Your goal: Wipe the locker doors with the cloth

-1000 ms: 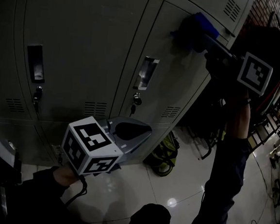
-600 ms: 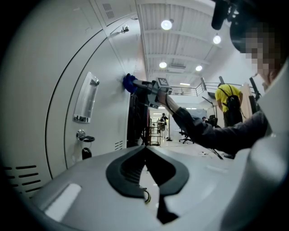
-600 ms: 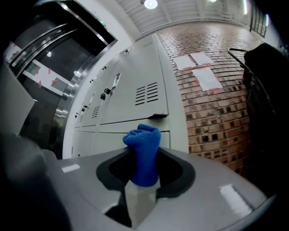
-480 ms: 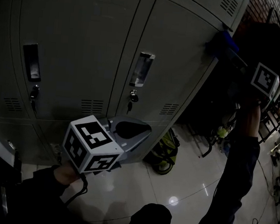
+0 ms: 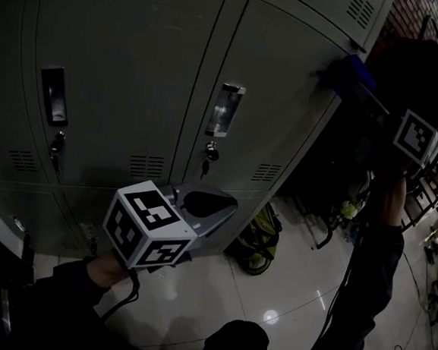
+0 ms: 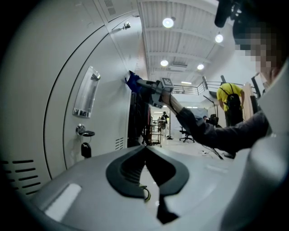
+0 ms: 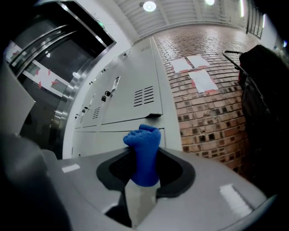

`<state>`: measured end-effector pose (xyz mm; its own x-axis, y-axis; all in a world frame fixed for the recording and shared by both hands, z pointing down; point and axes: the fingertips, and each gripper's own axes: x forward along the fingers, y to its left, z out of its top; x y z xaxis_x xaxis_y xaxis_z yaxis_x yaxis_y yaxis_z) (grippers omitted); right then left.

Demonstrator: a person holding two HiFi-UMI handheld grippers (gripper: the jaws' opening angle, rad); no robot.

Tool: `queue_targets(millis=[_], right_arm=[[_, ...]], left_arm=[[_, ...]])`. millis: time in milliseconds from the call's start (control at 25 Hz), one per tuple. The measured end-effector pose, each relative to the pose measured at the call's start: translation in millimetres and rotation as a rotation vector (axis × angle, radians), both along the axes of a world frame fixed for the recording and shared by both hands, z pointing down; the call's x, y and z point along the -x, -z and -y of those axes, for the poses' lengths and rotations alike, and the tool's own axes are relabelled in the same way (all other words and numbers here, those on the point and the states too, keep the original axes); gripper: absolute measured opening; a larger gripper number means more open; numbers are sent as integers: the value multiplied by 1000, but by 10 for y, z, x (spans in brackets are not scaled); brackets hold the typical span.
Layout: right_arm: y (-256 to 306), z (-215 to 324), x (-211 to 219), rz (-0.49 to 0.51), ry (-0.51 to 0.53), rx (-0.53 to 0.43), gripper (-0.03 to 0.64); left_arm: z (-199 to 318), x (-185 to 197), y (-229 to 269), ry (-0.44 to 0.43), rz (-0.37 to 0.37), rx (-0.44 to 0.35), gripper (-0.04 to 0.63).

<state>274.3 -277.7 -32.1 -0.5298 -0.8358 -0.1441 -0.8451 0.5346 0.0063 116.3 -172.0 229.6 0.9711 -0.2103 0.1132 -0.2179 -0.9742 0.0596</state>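
Grey locker doors [image 5: 129, 71] fill the head view; the right-hand door [image 5: 279, 99] has a recessed handle [image 5: 225, 110] and a padlock. My right gripper [image 5: 357, 80] is raised high at that door's right edge, shut on a blue cloth [image 5: 348, 70] that rests against the locker's corner. In the right gripper view the cloth [image 7: 145, 140] stands up out of the clamped jaws of the right gripper [image 7: 143, 158]. My left gripper [image 5: 201, 203] hangs low before the lockers, apart from them. Its jaws are shut with nothing in them in the left gripper view [image 6: 144, 148], where the cloth [image 6: 133, 83] also shows.
A green and yellow backpack [image 5: 259, 239] lies on the glossy floor beside the lockers. A dark coat or bag [image 5: 412, 58] hangs at the right, against a brick wall [image 7: 212, 108]. Chairs and a person in yellow [image 6: 228, 97] stand further off.
My right gripper has carried the cloth rightward across the top of the right door to its right edge. The left gripper has barely moved.
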Motion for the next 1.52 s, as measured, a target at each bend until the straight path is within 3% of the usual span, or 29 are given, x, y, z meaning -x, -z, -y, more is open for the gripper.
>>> queue_targets(millis=[400, 760, 1080, 1520], right_arm=[[-186, -260, 1385, -96, 277, -12, 126], [-438, -233, 2218, -196, 393, 37, 126], [-482, -88, 2067, -201, 341, 72, 126], [-489, 36, 1183, -127, 227, 99, 129]], left_arm=[[-17, 15, -21, -3, 3, 1, -20], [-51, 8, -92, -17, 12, 20, -20], [-66, 11, -117, -23, 17, 20, -20], [-86, -40, -168, -27, 31, 25, -20]])
